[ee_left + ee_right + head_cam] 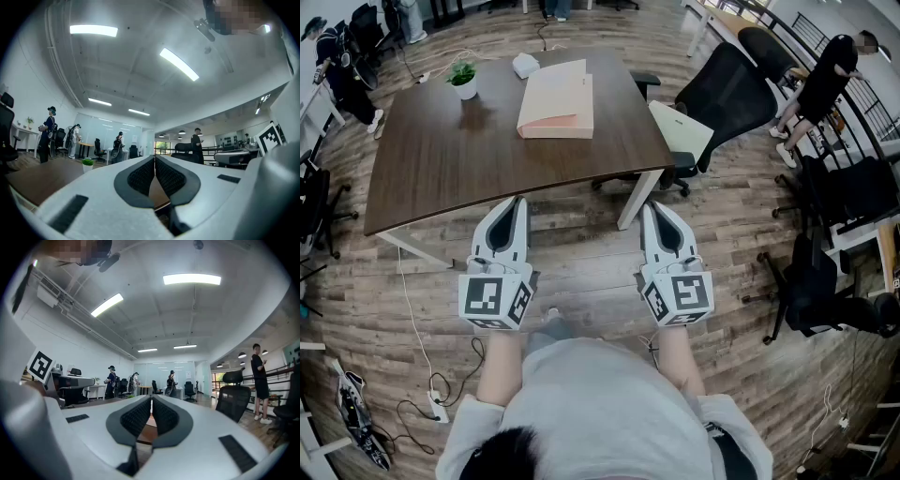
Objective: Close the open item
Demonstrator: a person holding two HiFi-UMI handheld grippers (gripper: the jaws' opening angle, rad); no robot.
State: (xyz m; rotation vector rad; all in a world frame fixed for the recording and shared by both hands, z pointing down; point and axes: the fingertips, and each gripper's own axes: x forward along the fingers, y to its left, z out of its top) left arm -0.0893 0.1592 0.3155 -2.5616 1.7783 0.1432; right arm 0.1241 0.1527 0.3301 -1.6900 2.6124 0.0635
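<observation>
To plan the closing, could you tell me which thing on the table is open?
The pink box stands open; the potted plant and white object have nothing to close.

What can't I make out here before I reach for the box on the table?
- Box: head view only, far and small; its hinge side and contents don't show.
- In the gripper views, the left gripper and right gripper themselves block most of the table.
- White object beside the plant: too small in the head view to identify.
</observation>
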